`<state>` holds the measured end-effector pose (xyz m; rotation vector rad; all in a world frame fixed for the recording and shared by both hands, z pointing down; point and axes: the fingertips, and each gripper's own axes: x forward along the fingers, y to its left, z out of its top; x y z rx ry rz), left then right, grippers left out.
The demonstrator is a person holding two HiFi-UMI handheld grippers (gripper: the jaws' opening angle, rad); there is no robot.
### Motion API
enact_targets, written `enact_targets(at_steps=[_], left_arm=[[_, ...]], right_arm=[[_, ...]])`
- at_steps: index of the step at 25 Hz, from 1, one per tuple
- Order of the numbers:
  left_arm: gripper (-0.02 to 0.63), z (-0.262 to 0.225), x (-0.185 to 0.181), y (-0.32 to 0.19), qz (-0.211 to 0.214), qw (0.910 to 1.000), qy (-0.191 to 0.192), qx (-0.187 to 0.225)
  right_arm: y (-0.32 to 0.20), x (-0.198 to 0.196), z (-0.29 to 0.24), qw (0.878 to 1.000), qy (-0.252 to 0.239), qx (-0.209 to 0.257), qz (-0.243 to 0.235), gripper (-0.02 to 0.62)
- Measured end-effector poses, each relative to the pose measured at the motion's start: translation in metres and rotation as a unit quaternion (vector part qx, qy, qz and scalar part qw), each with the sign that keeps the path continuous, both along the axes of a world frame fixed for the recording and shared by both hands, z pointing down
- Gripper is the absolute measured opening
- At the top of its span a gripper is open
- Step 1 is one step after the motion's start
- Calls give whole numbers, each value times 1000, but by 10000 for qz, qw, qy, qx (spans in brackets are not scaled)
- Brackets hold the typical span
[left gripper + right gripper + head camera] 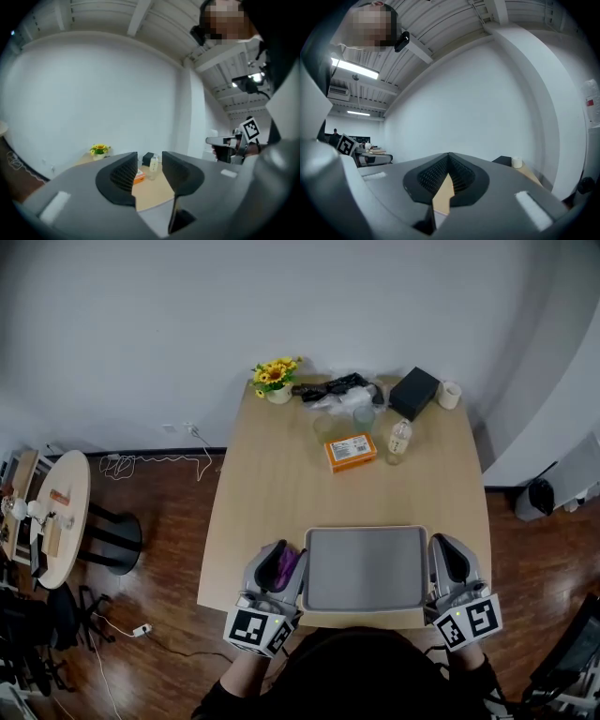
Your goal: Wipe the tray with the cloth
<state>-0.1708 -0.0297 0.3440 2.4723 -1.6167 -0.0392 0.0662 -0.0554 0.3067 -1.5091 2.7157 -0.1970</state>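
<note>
A grey tray [361, 568] lies at the near edge of the wooden table [272, 484]. My left gripper [283, 550] rests just left of the tray, pointing along the table. A purple cloth [286, 570] shows between its jaws from above. In the left gripper view the left gripper [150, 165] is open, and no cloth shows between its pads, only the table and a pale tray corner [156, 218]. Just right of the tray, my right gripper [447, 546] points the same way. Its jaws meet in the right gripper view, so the right gripper [449, 160] is shut on nothing.
At the table's far end stand an orange box [351, 451], a small bottle [399, 440], a glass [364, 418], a black box [413, 393], a white cup [450, 395], black cables [333, 387] and yellow flowers [275, 378]. A round side table [56, 517] stands on the floor at left.
</note>
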Motion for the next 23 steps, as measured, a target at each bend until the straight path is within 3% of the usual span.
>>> enact_targets(at_steps=[3, 7, 16, 23], left_arm=[[141, -25, 36, 6, 381, 9982, -288, 361], [137, -18, 56, 12, 670, 9967, -342, 301], [133, -6, 50, 9, 557, 9969, -552, -90], [132, -14, 59, 11, 680, 9962, -467, 270]], right_arm=[[3, -6, 1, 10000, -10, -3, -65, 2], [6, -4, 4, 10000, -14, -8, -56, 0], [6, 5, 7, 9999, -70, -69, 38, 1], [6, 5, 6, 9999, -79, -76, 17, 2]])
